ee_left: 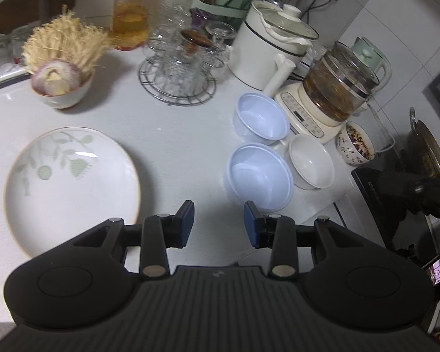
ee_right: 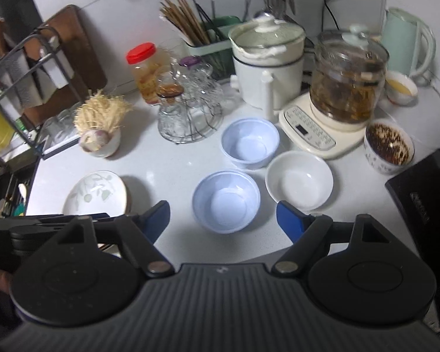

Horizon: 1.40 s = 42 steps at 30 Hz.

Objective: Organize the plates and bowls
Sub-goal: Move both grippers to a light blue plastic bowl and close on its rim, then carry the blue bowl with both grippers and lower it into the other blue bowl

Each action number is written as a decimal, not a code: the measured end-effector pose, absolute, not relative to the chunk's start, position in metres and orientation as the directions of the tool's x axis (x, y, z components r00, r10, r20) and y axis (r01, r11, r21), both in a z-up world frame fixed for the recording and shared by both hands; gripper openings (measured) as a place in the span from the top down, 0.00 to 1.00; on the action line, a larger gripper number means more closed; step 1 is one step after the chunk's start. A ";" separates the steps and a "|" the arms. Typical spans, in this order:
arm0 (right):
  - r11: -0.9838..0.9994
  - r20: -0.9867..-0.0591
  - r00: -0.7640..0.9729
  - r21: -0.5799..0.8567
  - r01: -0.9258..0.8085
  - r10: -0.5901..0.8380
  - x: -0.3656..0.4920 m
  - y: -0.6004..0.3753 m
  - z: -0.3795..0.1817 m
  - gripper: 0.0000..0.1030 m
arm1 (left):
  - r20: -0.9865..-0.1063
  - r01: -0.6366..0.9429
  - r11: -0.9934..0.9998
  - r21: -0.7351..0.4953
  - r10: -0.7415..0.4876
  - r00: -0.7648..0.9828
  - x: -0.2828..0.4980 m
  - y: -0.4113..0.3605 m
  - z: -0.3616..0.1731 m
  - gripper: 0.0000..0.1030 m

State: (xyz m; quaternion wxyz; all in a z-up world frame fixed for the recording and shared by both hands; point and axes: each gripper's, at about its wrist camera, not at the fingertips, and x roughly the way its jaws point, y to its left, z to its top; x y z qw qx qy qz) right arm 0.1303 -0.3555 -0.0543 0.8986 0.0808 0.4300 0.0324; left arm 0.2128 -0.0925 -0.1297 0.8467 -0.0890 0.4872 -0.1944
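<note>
Hovering above the white surface [ee_right: 167, 173], both tools are released and grasp nothing: the right tool [ee_right: 223, 220] stands wide, the left tool [ee_left: 219, 224] narrower, with bare surface between its blue pads.

The relation that matters, I judge, is between the right tool and the near blue bowl [ee_right: 226, 201]. In the right wrist view that bowl sits at twelve o'clock from the tool, just ahead of the gap between the pads and slightly left of centre. Being round, it has no long axis to line up with; only its rim offers a hold. The far blue bowl [ee_right: 250, 142] lies beyond it, toward one o'clock, and the white bowl [ee_right: 299, 180] is at two o'clock, close beside both. From the left tool the same near blue bowl [ee_left: 259, 176] lies at one o'clock, so the right hand looks the better placed for the bowls.

The plate [ee_left: 72, 189] lies at ten o'clock from the left tool, its edge just beside the left pad, so the left hand is nearer to it.

All three bowls stand upright, empty and unstacked, the two blue ones alike in shape and likely to nest. The plate is white with a pale green leaf pattern and a thin brownish rim, lying flat and empty.
</note>
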 end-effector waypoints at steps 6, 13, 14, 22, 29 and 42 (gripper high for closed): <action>0.973 -0.758 0.637 0.224 0.051 0.141 0.142 -0.368 -0.086 0.22 | -0.797 0.265 0.896 -0.356 -0.439 0.414 0.232 -0.112 -0.151 0.59; 0.960 -0.753 0.639 0.270 0.079 0.160 0.164 -0.376 -0.123 0.36 | -0.811 0.247 0.892 -0.378 -0.448 0.376 0.264 -0.140 -0.177 0.59; 0.956 -0.759 0.632 0.278 0.093 0.159 0.166 -0.378 -0.129 0.37 | -0.814 0.248 0.892 -0.378 -0.448 0.370 0.268 -0.144 -0.179 0.59; 0.943 -0.791 0.590 0.300 0.144 0.162 0.180 -0.388 -0.170 0.53 | -0.847 0.265 0.909 -0.321 -0.401 0.350 0.294 -0.171 -0.199 0.59; 0.937 -0.800 0.572 0.316 0.148 0.179 0.195 -0.389 -0.188 0.68 | -0.867 0.260 0.918 -0.300 -0.375 0.327 0.306 -0.177 -0.219 0.60; 0.943 -0.807 0.559 0.308 0.124 0.190 0.208 -0.372 -0.194 0.78 | -0.870 0.298 0.900 -0.317 -0.402 0.286 0.312 -0.173 -0.230 0.67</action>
